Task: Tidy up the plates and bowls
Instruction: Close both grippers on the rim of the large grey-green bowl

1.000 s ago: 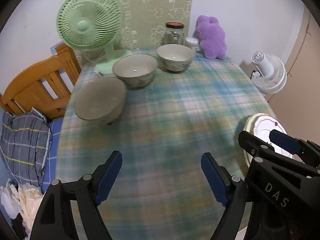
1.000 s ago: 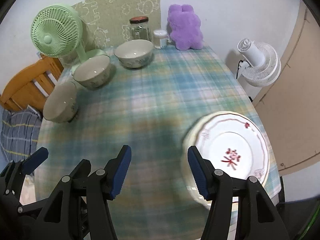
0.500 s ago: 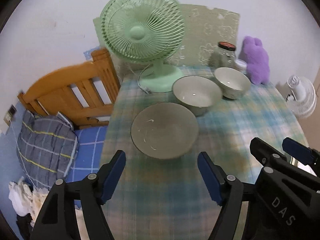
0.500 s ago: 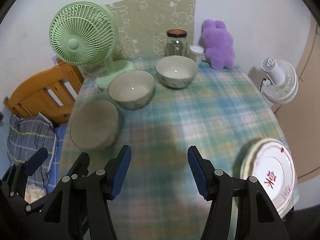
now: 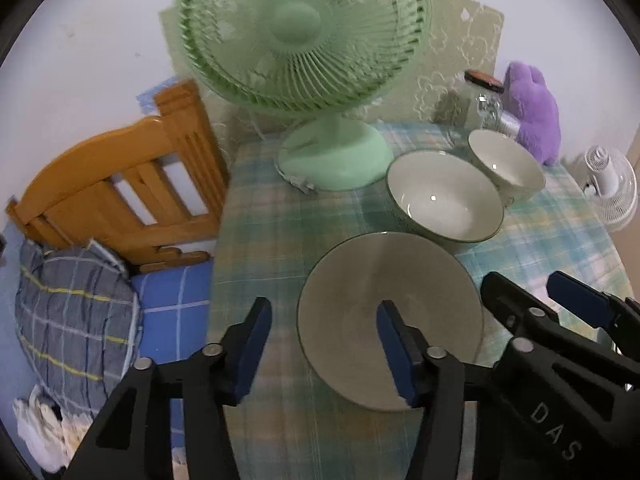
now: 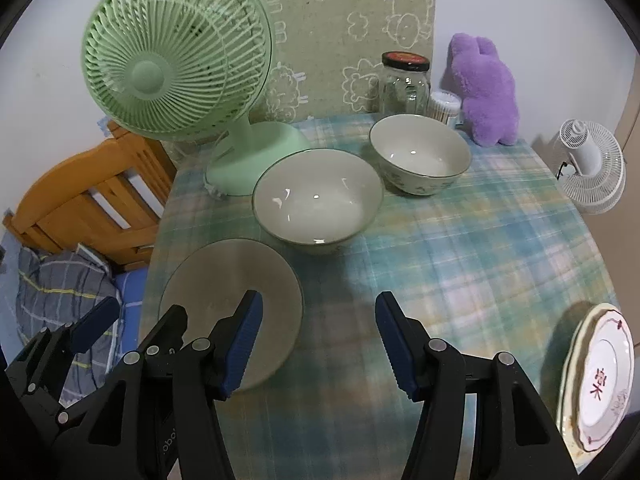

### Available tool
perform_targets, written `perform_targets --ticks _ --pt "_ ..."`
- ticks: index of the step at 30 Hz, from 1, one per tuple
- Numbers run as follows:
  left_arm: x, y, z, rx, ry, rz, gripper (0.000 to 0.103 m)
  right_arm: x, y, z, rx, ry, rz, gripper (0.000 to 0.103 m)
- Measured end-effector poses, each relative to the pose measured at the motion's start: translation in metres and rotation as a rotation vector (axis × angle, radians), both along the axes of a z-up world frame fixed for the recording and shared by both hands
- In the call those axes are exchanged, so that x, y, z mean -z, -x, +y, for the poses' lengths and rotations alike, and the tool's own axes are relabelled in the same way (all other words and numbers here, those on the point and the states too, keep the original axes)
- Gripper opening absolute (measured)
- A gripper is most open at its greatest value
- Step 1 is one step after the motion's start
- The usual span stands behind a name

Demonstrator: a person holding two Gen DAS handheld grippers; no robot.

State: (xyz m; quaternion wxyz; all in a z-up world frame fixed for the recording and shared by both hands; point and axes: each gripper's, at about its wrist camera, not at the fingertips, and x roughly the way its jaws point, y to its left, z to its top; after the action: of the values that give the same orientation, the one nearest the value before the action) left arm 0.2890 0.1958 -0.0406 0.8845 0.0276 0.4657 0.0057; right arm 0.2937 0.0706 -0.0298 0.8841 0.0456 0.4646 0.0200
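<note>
Three pale bowls stand in a row on the plaid tablecloth: a near bowl, a middle bowl and a far bowl. My left gripper straddles the near bowl's left rim, one finger outside and one over its inside. Its jaws are closing and the pads stand clear of the rim. My right gripper is open over bare cloth just right of the near bowl, with nothing between its fingers. A stack of patterned plates lies at the table's right edge.
A green desk fan stands behind the bowls, with a glass jar and a purple plush toy at the back. A wooden headboard and a checked pillow lie left of the table, a white fan to its right.
Both grippers have swept left across the table from the plates to the bowls. The left jaws have narrowed and now straddle the near bowl's rim. The right jaws kept their width.
</note>
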Motion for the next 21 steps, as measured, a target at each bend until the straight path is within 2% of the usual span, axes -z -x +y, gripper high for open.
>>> perform_targets --ticks 6,14,16,21 --pt "0.022 -0.016 0.004 0.004 0.006 0.034 0.043 0.024 -0.019 0.012 0.000 0.002 0.044 0.061" --pt "0.040 -0.026 0.007 0.011 0.017 0.078 0.029 0.045 -0.034 0.025 -0.007 0.020 0.084 0.036" --pt "0.041 -0.028 0.008 0.019 0.007 0.081 0.025 0.046 -0.036 0.027 -0.011 0.030 0.087 0.024" --pt "0.041 -0.030 0.008 0.012 -0.026 0.080 0.018 0.047 -0.039 0.032 -0.013 0.075 0.094 0.016"
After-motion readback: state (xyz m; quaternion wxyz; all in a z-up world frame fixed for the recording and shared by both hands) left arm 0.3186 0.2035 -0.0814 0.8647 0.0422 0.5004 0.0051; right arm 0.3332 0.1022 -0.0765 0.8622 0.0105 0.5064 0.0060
